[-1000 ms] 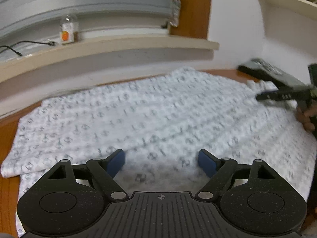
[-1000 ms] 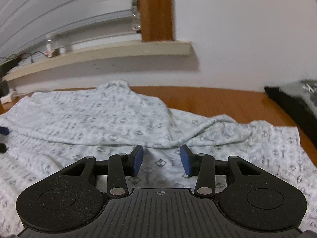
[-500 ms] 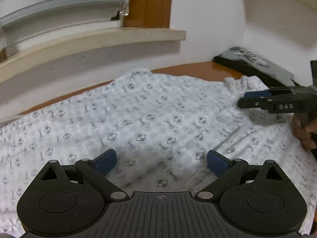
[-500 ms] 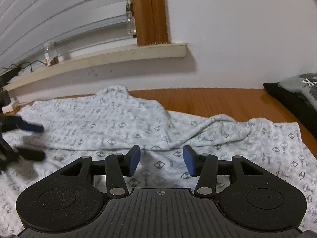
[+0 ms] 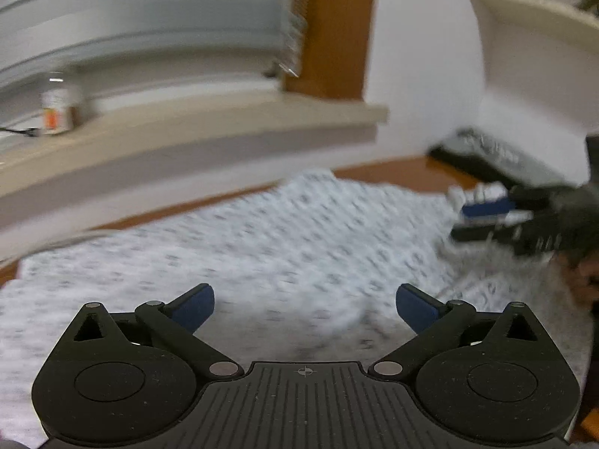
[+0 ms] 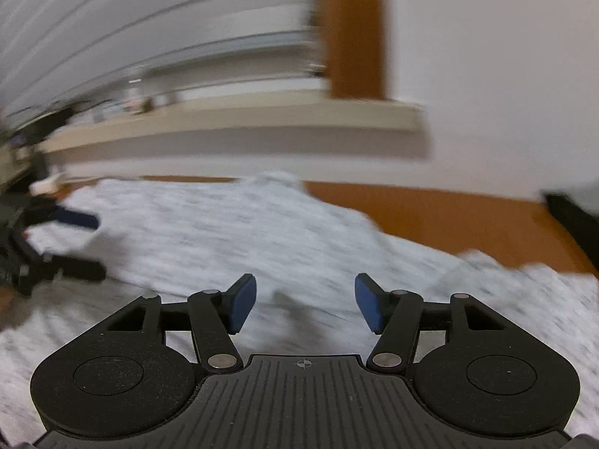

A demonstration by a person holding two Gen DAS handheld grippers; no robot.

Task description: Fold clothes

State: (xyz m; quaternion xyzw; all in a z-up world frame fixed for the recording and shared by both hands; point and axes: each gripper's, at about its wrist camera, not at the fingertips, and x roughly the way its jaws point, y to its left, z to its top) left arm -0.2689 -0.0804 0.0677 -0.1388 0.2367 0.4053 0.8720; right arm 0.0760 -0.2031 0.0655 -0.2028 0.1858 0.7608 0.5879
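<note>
The left hand-held gripper (image 5: pixel 305 305) has its blue pads spread wide, with nothing between them; half a second ago they stood about as wide, so the jaws have not worked. What has changed is the view: it has swung back toward the window, so the small bottle (image 5: pixel 56 110) on the ledge (image 5: pixel 194 138) shows again, and everything is smeared with motion. The right hand-held gripper (image 6: pixel 305 303) tells more. Its pads now stand clearly apart and empty, where a moment before they sat much closer together, so it has opened while moving. It also looks lower and nearer the cloth.

Under both tools lies the garment (image 5: pixel 284 232), a pale patterned piece of clothing spread broadly over the wooden surface (image 6: pixel 430 205), with a raised peak at its far edge and rumples and a turned-over flap toward the right side (image 6: pixel 486 273). Each gripper shows in the other's view: the right one at the garment's right edge (image 5: pixel 498 217), the left one at its left edge (image 6: pixel 63 239), both just above the fabric. Whether either touches the cloth, the blur hides.

My judgement is that both tools are being placed for a two-sided grasp, jaws ready but gripping nothing. A dark folded item (image 5: pixel 483 157) sits at the far right of the surface.
</note>
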